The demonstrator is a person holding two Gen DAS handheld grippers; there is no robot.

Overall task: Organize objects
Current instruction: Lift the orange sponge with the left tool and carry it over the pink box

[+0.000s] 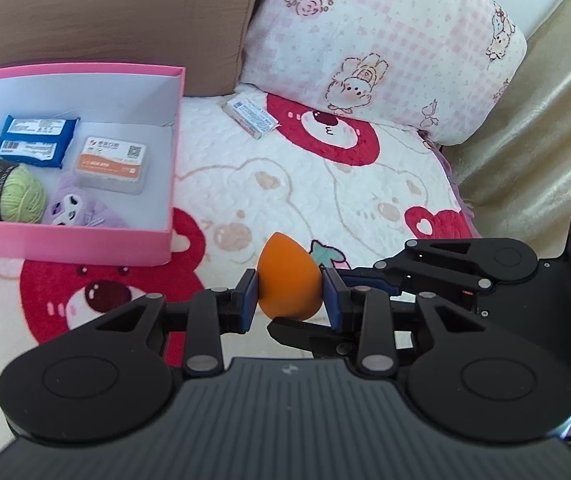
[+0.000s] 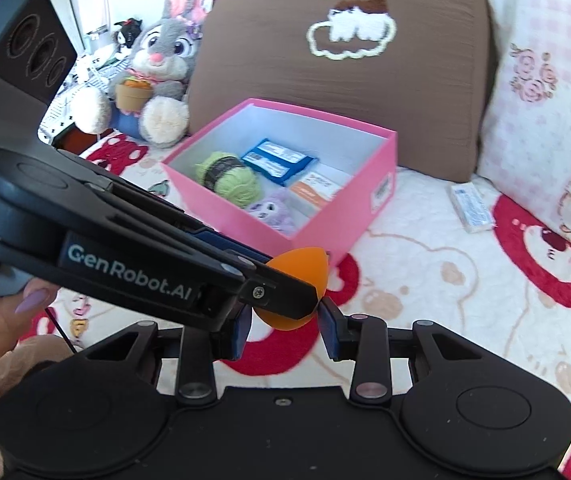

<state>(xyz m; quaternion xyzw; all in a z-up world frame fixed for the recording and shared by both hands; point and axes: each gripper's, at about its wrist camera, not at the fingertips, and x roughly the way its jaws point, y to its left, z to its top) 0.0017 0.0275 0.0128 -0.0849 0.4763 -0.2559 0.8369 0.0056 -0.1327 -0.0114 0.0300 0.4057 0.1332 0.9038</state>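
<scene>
Right now my left gripper (image 1: 289, 300) pinches the orange sponge (image 1: 288, 278) at its belly above the blanket (image 1: 285, 184), near the box (image 1: 69, 242), my right gripper (image 2: 285, 330) half-open around it; soft, light, probably squashes.

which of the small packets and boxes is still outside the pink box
The small white box, lying on the blanket by the pink checked pillow. The blue packet and the orange-labelled case are already inside the pink box.
</scene>
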